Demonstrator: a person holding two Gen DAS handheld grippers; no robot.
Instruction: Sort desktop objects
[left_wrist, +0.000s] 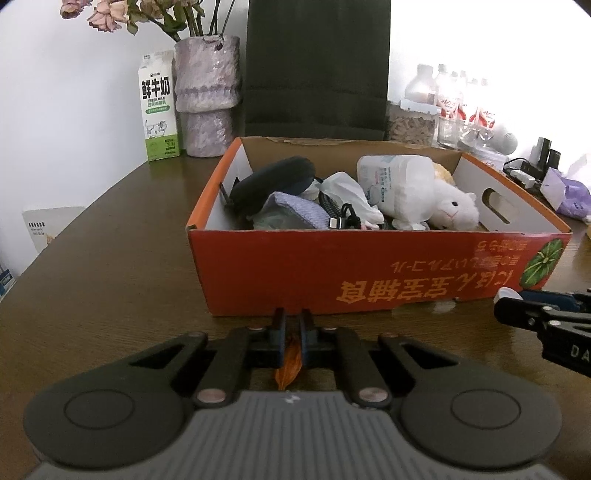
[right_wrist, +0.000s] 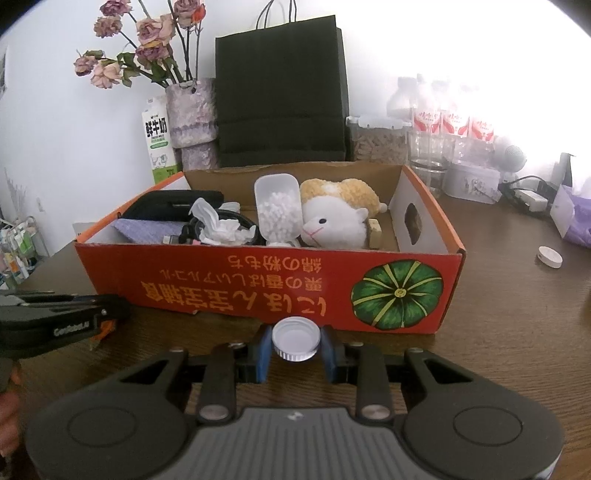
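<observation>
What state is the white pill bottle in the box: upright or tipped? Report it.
Tipped: the pill bottle lies on its side against the plush sheep, pills visible inside.

Glossy wood table (left_wrist: 110, 258), matt cardboard box (left_wrist: 369, 266), fuzzy plush (right_wrist: 340, 218).

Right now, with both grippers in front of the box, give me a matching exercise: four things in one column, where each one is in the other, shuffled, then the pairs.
Things:
1. bottle cap
2. orange leaf
3. plush sheep
4. milk carton

Places:
A. lying inside the red box
B. pinched in the left gripper
C. standing beside the vase
D. clamped in the right gripper

Pairs: 1-D, 2-B, 3-A, 4-C
</observation>
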